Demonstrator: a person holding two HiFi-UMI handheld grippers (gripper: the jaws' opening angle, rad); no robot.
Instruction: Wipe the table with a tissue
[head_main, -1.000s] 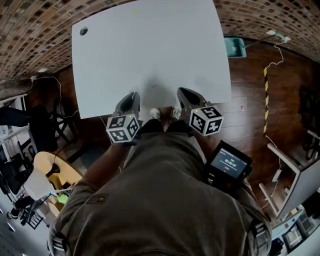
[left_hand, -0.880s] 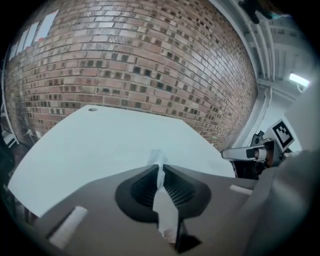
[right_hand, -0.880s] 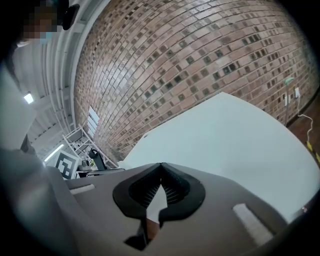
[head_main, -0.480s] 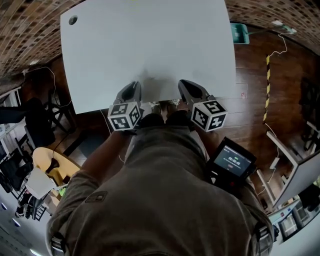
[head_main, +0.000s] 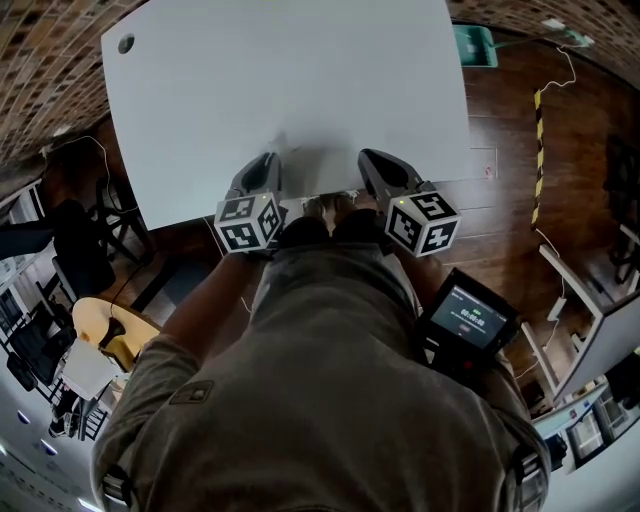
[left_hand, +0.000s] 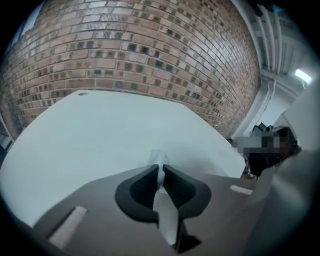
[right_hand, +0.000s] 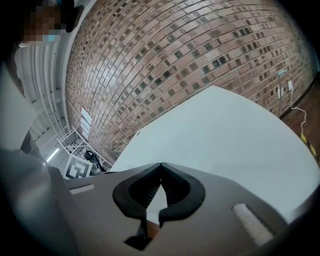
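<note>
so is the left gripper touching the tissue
Touching. The left gripper view shows the left gripper with its jaws closed on the tissue, a white strip pinched between them and poking out past the tips.

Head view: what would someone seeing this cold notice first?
A big white table fills the upper head view, with a brick wall beyond it. At its near edge the left gripper pinches a white tissue; the right gripper beside it is shut on nothing.
</note>
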